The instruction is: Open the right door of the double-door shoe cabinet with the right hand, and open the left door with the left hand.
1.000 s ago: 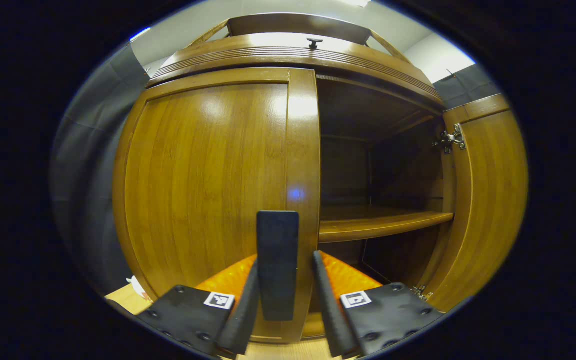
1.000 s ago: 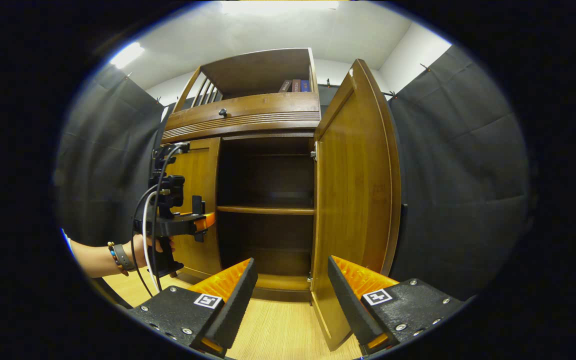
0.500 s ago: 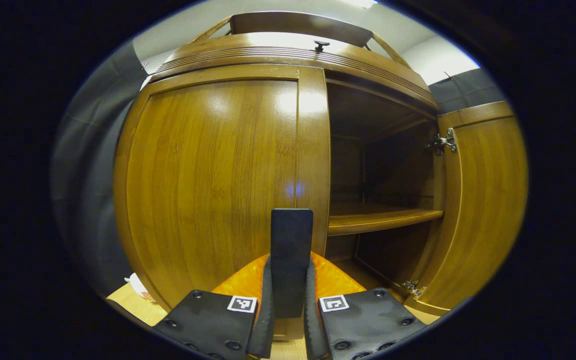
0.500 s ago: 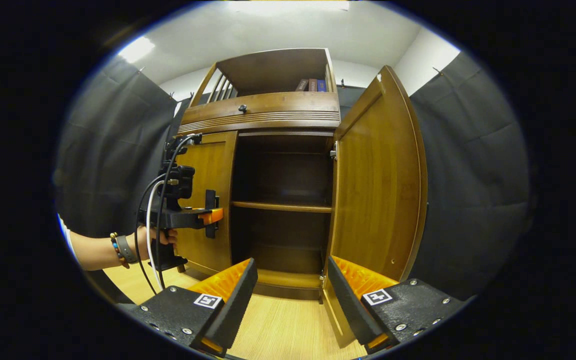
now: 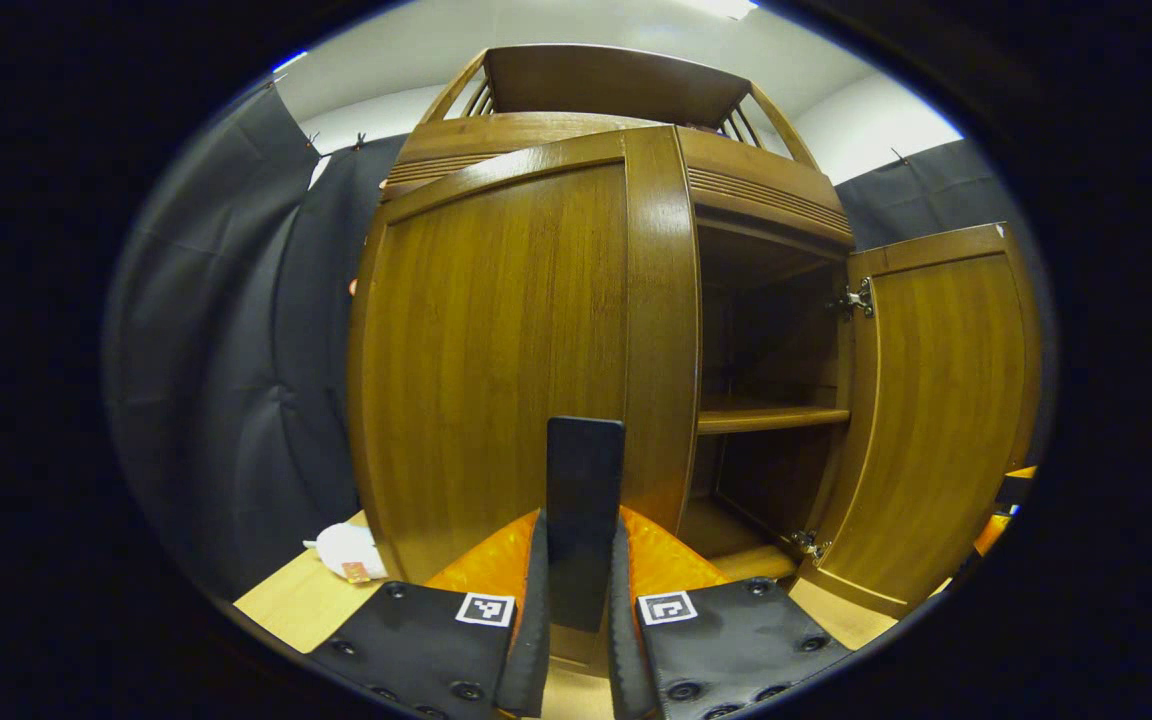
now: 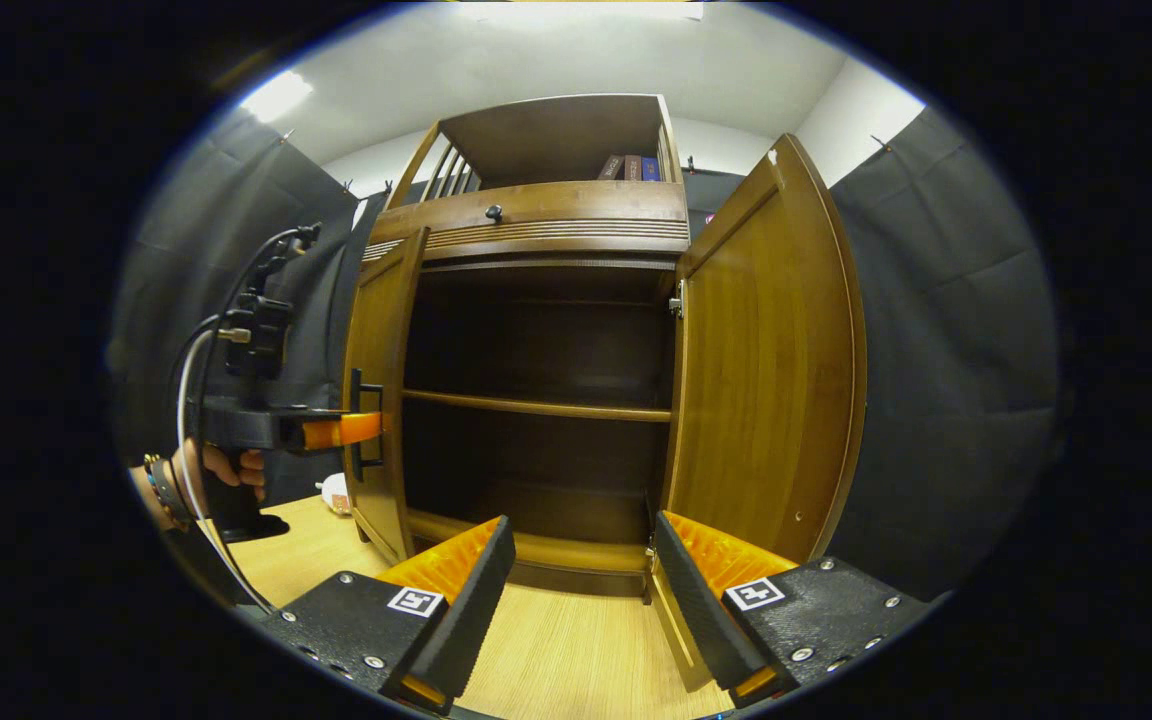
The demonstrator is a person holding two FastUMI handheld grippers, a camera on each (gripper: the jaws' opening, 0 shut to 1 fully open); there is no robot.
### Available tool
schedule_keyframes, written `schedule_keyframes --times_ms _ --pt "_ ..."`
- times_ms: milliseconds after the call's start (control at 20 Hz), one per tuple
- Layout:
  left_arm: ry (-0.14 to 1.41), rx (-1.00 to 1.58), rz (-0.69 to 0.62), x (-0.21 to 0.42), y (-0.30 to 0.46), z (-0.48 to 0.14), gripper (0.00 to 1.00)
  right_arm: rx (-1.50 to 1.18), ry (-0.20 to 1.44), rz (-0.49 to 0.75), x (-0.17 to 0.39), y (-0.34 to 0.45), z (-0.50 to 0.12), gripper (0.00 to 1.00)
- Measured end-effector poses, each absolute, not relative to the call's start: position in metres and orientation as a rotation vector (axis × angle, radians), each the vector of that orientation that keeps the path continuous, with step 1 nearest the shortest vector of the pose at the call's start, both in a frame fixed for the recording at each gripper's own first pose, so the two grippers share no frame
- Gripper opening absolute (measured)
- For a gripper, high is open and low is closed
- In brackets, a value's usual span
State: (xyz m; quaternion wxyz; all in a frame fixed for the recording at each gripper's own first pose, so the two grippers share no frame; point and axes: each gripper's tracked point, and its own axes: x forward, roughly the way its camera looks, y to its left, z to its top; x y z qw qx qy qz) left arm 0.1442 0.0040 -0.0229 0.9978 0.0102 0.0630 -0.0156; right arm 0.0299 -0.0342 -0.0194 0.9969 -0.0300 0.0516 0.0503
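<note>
- The left gripper [image 5: 581,600] is clamped on the handle [image 5: 585,520] of the left door [image 5: 506,360]; both fingers press its sides, and the handle stands upright between them.
- Just past the handle, the left door is swung partway out from the cabinet [image 5: 766,200], its free edge straight ahead of the tool.
- To the right of that edge the cabinet's dark inside shows, with a shelf [image 5: 771,418] across it.
- Farther right, the right door [image 5: 936,400] stands wide open on its hinge [image 5: 856,300].
- Low to the left of the tool, a small white thing [image 5: 346,548] lies on the floor [image 5: 296,605] by the cabinet; I cannot tell what it is.
- The right gripper [image 6: 581,590] has its fingers apart and holds nothing, above the floor in front of the cabinet.
- Ahead and to its right, the right door is fully open; ahead to its left, a hand [image 6: 226,470] holds the left gripper on the left door's handle.
- Up top, a drawer knob [image 6: 494,212] and a few books [image 6: 631,167] sit above the opening.
</note>
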Motion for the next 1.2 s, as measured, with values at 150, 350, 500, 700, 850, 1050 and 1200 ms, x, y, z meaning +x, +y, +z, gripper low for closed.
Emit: schedule_keyframes --times_ms 150,350,500,700,850,1050,1200 --pt "0.116 0.022 -0.017 0.117 0.026 -0.017 0.29 -0.078 0.094 0.088 0.025 -0.036 -0.019 0.87" --pt "0.1 0.039 0.037 0.086 0.061 -0.007 0.25 -0.084 0.108 0.08 0.029 -0.037 -0.027 0.87" --pt "0.081 0.05 0.092 0.067 0.094 0.001 0.22 -0.074 0.112 0.097 0.037 -0.03 -0.027 0.87" --pt "0.064 0.056 0.085 0.061 0.123 0.006 0.15 -0.06 0.097 0.129 0.05 -0.011 -0.024 0.87" --pt "0.029 -0.035 0.043 0.057 0.151 0.014 0.16 -0.061 0.1 0.148 0.054 -0.003 -0.026 0.87" --pt "-0.022 -0.039 0.021 0.052 0.198 0.01 0.1 -0.056 0.108 0.154 0.057 -0.004 -0.026 0.87" --pt "-0.012 -0.053 -0.053 0.053 0.214 0.013 0.1 -0.053 0.115 0.158 0.059 -0.01 -0.026 0.87"
